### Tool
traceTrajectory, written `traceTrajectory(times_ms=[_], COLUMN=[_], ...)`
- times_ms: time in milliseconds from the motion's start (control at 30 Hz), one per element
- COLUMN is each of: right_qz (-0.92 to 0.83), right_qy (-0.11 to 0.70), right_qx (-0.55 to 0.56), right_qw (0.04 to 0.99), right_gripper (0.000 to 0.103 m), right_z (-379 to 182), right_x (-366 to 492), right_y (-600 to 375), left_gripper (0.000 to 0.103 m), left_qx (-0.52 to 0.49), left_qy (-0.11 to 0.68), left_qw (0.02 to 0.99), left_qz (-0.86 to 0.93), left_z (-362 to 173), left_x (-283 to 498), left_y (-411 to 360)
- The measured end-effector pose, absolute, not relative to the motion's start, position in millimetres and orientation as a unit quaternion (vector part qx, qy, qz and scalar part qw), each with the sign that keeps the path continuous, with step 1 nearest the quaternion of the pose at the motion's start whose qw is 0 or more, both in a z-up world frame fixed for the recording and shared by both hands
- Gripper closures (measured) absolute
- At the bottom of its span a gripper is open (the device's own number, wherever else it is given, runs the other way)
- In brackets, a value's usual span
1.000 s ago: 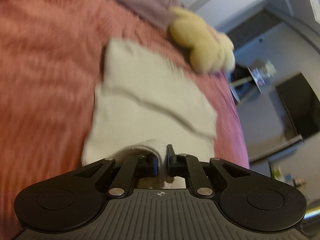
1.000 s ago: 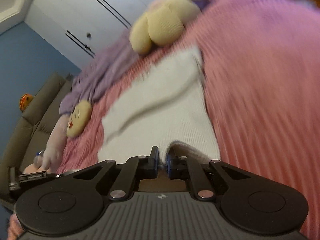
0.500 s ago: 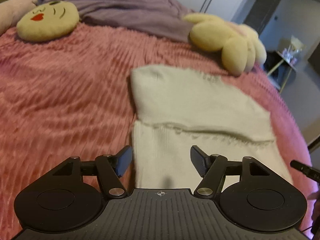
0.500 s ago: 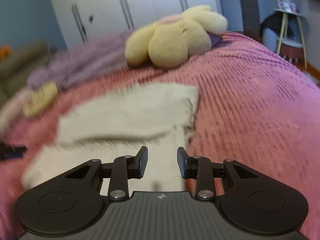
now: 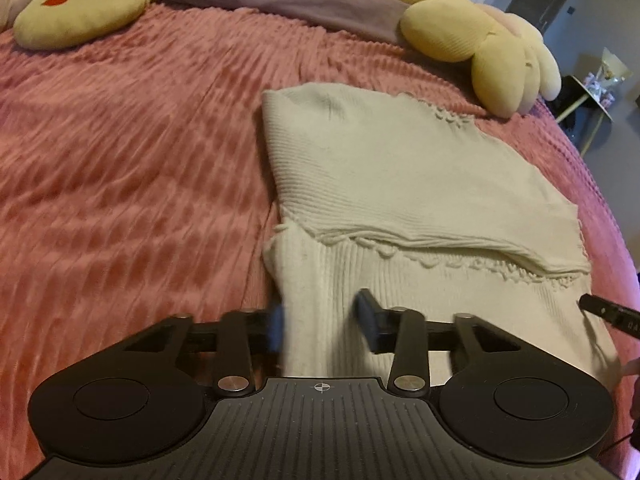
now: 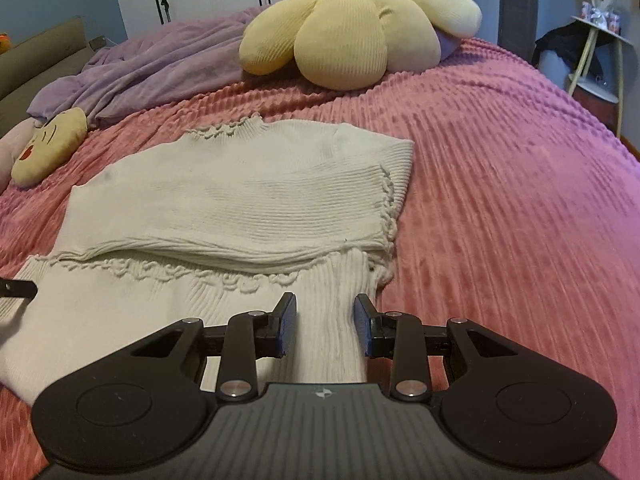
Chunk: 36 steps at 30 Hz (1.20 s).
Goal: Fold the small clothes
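Apparently closing, left gripper (image 5: 320,322) straddles the sweater (image 5: 400,184) edge.

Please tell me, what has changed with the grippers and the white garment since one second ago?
Both grippers let go of the white sweater, which now lies folded. The left gripper, jaws closing again, and the right gripper straddle its near corners without pinching. The pink bedspread and flower pillow stayed put.
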State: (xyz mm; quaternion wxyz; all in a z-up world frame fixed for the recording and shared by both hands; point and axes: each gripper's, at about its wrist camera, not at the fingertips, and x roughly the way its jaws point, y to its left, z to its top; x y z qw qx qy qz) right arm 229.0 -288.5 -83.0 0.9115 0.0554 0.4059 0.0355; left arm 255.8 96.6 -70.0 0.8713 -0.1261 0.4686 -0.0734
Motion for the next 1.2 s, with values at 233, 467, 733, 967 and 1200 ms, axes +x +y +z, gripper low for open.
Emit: traceTrajectory(times_ms=[233, 467, 733, 967, 1200], right_qz=[0.038, 0.046, 0.048, 0.044, 0.026], right_qy=[0.400, 0.360, 0.337, 0.316, 0.274], right_qx=[0.059, 0.034, 0.033, 0.019, 0.019], right_qw=[0.914, 0.931, 0.940, 0.948, 0.961], right_gripper=[0.096, 0.096, 0.096, 0.096, 0.097], right_z=[-80.2, -60.1, -45.8, -31.9, -6.6], right_x=[228.9, 213.9, 213.5, 214.7, 243.0], right_y=[-289.4, -285.2, -280.7, -275.8, -282.4], left_gripper=[0.086, 0.093, 0.094, 0.094, 0.094], left_qx=[-0.097, -0.074, -0.094, -0.109, -0.104], left_qy=[0.451, 0.410, 0.382, 0.357, 0.323], left_qw=[0.884, 0.906, 0.915, 0.923, 0.938], left_qz=[-0.072, -0.074, -0.092, -0.092, -0.076], left_z=[-55.0, -27.7, -7.5, 10.4, 35.0], left_x=[249.4, 239.3, 241.6, 248.7, 287.2], left_y=[92.7, 91.1, 93.6, 99.4, 98.3])
